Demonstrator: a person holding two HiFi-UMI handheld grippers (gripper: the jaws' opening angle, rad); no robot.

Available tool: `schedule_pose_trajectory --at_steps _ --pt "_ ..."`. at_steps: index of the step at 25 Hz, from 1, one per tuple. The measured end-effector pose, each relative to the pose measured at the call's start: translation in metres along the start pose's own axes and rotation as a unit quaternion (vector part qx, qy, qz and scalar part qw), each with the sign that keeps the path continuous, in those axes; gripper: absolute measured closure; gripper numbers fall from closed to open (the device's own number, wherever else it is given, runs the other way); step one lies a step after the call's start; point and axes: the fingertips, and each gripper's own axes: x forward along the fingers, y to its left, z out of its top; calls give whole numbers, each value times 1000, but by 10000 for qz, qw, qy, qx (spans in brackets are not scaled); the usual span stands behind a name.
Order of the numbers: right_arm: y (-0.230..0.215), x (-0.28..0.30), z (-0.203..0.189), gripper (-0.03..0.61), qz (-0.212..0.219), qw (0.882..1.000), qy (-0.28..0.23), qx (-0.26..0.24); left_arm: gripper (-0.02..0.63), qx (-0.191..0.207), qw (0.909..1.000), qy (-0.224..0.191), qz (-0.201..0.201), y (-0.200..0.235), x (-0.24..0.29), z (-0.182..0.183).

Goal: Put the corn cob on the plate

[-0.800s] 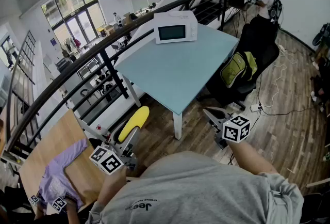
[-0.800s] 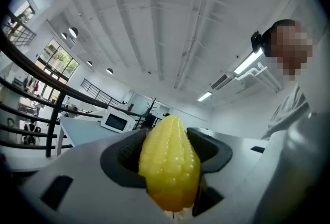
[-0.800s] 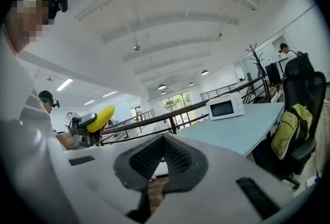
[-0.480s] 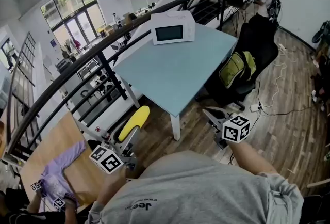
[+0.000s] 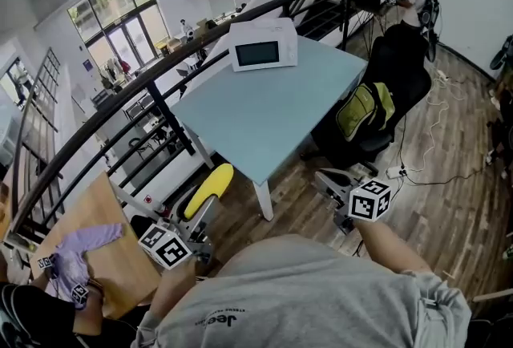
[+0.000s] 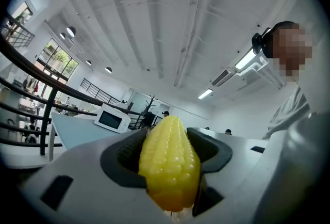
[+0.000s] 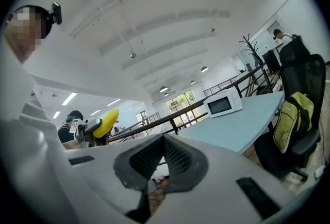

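Corn [image 6: 170,166] is clamped in your left hand-held gripper [image 5: 202,204], and your right hand-held gripper [image 7: 163,149] is closed on nothing. No plate in view, so the placing's all left to do.

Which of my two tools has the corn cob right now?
The left tool: its jaws clamp the yellow corn cob. The right tool has its jaws together with nothing between them.

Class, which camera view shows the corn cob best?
The left gripper view: the corn cob fills the centre, kernels clear, clamped in the left gripper. The head view shows it small, sticking out of that gripper; the right gripper view, only a tiny yellow shape at left.
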Motion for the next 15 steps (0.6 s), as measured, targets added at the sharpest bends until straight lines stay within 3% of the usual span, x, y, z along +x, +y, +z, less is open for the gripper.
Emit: schedule_pose_trajectory --at_steps 15 --pt "-64 -58 -7 561 301 9981 24 539 353 -28 9995 301 84 -61 62 -40"
